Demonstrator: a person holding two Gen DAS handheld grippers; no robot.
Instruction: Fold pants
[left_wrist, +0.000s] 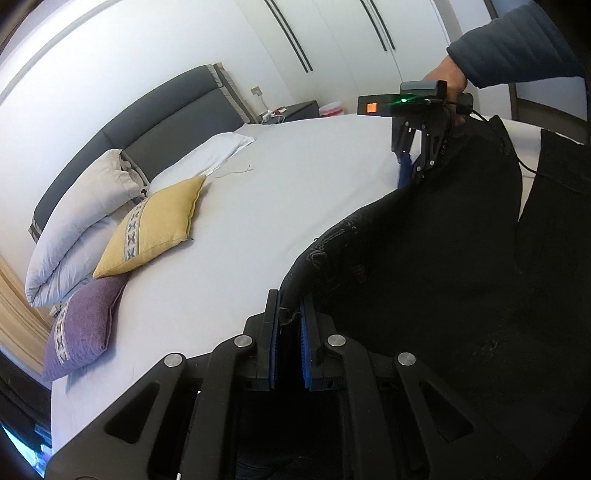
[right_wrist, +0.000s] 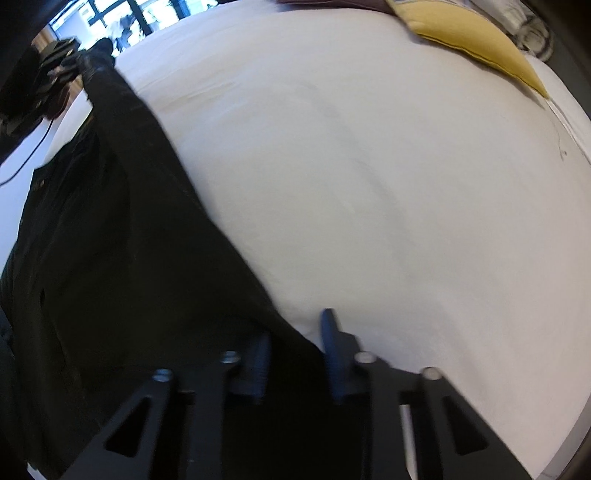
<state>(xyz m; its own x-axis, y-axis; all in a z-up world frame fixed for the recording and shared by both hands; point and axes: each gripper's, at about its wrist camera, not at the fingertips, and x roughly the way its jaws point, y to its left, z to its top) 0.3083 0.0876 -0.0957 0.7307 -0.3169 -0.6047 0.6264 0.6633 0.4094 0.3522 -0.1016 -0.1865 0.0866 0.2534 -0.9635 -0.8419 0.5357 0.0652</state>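
From the left wrist camera, the left gripper (left_wrist: 290, 325) is pinching the edge of the black pants (left_wrist: 443, 277). Its two jaws are pressed close, with cloth stuck between the blue pads (left_wrist: 305, 347). The pants hang up off the white bed (left_wrist: 277, 192) and stretch over to the right gripper (left_wrist: 413, 170), which a hand (left_wrist: 448, 79) in a dark sleeve (left_wrist: 517, 48) holds. A yellow pillow (left_wrist: 151, 229), a purple pillow (left_wrist: 83, 325) and a rolled white duvet (left_wrist: 81, 221) sit well away by the grey headboard (left_wrist: 166, 110).

From the right wrist camera, the picture is blurry. The right gripper (right_wrist: 295, 350) points down at the bed (right_wrist: 369, 166), and the pants (right_wrist: 129, 240) run between its jaws. I think it is gripping the cloth, but a small gap shows on one side. The left gripper (right_wrist: 61, 59) is far up at the other end.

To do this step well, I think both grippers should keep the edge tight and flat, move together, and lay the pants down smooth. The pants look dark, thick and a bit wrinkly.
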